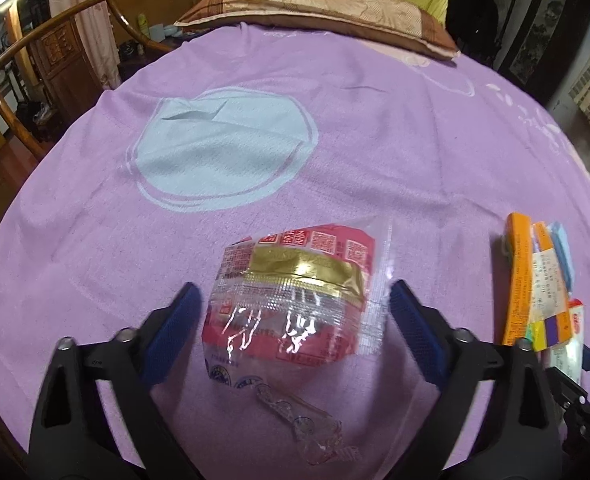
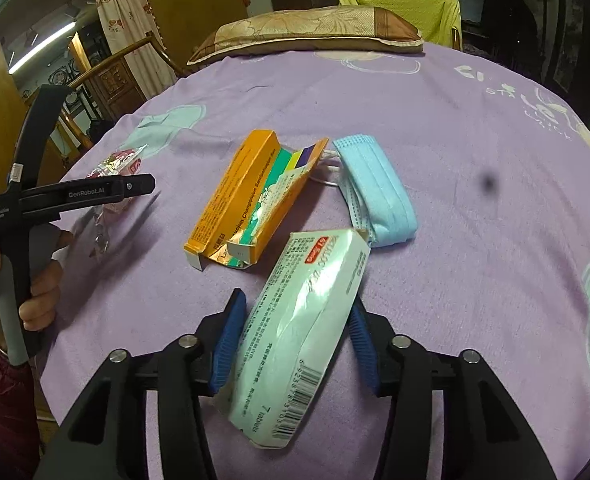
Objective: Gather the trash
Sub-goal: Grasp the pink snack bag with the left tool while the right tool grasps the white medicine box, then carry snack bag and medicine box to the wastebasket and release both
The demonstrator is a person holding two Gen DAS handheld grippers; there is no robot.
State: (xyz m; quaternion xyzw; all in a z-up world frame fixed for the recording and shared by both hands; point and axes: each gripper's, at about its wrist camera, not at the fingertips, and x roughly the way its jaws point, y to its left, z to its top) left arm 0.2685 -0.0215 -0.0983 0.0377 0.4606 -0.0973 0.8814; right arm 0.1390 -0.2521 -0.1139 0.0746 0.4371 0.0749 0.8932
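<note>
Four pieces of trash: a red snack wrapper [image 1: 291,300], a torn orange carton [image 2: 251,196], a blue face mask [image 2: 379,192] and a white medicine box [image 2: 299,340], all lying on the purple bedsheet [image 1: 375,140].
Why they lie so: the carton, mask and box sit bunched together, touching or nearly so, while the wrapper lies well apart to the left (likely why each tool takes its own side).
Left gripper [image 1: 291,332]: spread wide, its blue pads straddling the wrapper with a gap on both sides; it seems lined up for a pinch but touches nothing that I can see.
Wrapper's nature: crinkled clear film with a loose tail toward the camera, so it will probably crumple and slip unless caught across its printed middle.
Right gripper [image 2: 295,344]: partly open around the white box, which lies lengthwise between the pads; the left pad looks against the box's edge, the right one just beside it, and whether it presses yet I cannot tell.
Step in hand: by my reading, both tools are settling over their first pickups, nothing lifted yet.
No bin or bag: none shows in either view.
</note>
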